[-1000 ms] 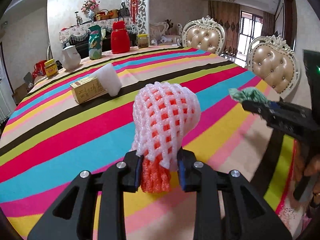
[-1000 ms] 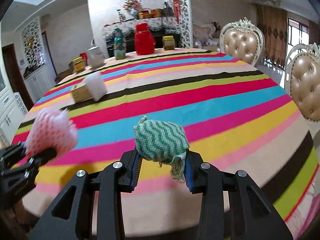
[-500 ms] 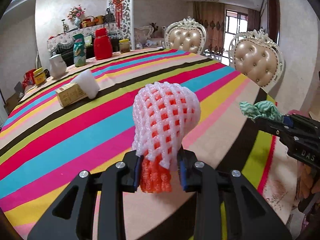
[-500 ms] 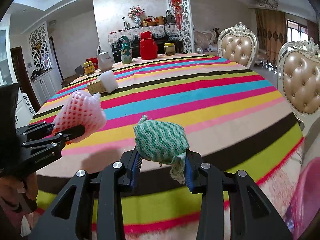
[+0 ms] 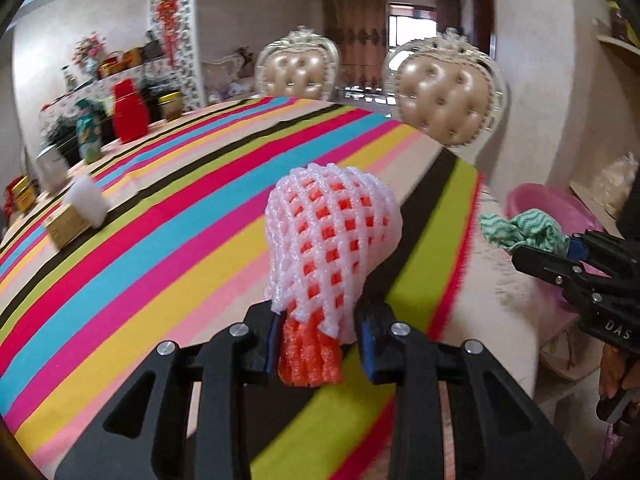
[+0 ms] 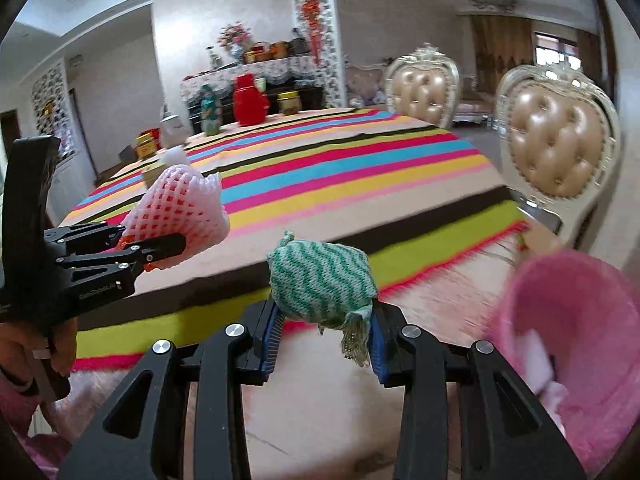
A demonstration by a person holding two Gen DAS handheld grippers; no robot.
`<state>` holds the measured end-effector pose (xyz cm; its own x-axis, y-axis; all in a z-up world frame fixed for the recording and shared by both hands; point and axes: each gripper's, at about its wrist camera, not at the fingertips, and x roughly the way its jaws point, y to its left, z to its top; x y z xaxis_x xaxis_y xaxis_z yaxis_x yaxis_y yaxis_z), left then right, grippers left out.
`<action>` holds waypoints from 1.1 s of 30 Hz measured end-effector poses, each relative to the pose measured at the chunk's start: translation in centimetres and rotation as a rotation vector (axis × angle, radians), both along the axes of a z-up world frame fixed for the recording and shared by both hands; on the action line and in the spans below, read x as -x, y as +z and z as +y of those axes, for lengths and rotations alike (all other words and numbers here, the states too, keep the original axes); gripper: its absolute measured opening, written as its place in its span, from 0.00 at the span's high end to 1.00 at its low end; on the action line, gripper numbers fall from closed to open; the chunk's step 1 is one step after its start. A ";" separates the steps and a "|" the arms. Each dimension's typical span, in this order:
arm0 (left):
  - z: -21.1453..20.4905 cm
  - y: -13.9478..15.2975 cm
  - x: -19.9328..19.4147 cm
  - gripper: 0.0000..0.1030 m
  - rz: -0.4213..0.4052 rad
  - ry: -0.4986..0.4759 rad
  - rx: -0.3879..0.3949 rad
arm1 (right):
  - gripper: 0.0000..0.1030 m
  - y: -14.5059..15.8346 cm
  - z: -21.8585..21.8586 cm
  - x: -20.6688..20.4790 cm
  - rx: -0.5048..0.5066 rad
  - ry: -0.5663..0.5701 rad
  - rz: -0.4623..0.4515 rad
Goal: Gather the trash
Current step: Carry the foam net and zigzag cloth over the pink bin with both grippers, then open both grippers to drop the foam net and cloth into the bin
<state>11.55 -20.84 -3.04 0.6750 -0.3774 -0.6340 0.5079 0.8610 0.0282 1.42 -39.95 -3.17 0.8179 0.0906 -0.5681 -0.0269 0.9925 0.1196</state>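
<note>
The left gripper [image 5: 318, 350] is clamped on a foam net [image 5: 330, 240], a white mesh sleeve over an orange one, whose orange end sticks out below the blue pads. The net stands upright between the fingers, held in the air above the near edge of the table [image 5: 168, 216]. From the right wrist view the same net [image 6: 180, 208] and left gripper [image 6: 160, 248] appear at the left, over the near left part of the striped cloth.

The right gripper [image 6: 322, 344] grips a balled green-and-white rag [image 6: 322, 284], its fringe hanging down by the right pad. It is held past the table's near edge, off the cloth, just left of a pink bin [image 6: 568, 320] at the right. White scraps lie inside the bin. In the left wrist view the rag [image 5: 524, 232] shows at the right, in front of the bin [image 5: 556, 208].

On the far left of the table [image 6: 360, 168] are a box [image 5: 66, 220] with a white foam piece [image 5: 86, 200] touching it, a red flask [image 5: 128, 110], a green bag [image 5: 88, 132], a jar [image 5: 170, 106] and a white jug [image 5: 52, 164], blurred. 2 tufted chairs stand at the far right side: 1 [image 5: 296, 76] farther, 1 [image 5: 444, 96] nearer.
</note>
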 end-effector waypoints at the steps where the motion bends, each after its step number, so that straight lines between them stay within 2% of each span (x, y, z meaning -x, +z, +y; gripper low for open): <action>1: -1.1 0.0 0.2 0.70 0.002 -0.022 0.002 | 0.65 -0.1 -0.9 0.5 -0.002 -0.018 0.001; 13: -12.5 -0.7 2.8 0.70 0.032 -0.261 0.012 | 0.64 -0.6 -11.9 6.5 0.030 -0.295 0.011; 18: -17.5 -1.4 3.3 0.70 0.070 -0.364 0.035 | 0.64 -0.6 -15.9 8.3 0.008 -0.404 -0.003; 28: -27.7 -1.2 2.2 0.70 0.120 -0.492 0.089 | 0.62 -0.7 -19.3 9.3 0.006 -0.498 -0.010; 31: -29.7 -1.5 2.0 0.59 0.128 -0.530 0.084 | 0.60 -0.6 -19.6 9.0 -0.004 -0.499 -0.014; 32: -29.8 -1.6 2.1 0.48 0.120 -0.527 0.081 | 0.59 -0.6 -19.4 8.7 -0.001 -0.498 -0.015; 33: -29.6 -1.5 2.1 0.32 0.109 -0.517 0.084 | 0.56 -0.5 -19.5 8.5 0.000 -0.496 -0.018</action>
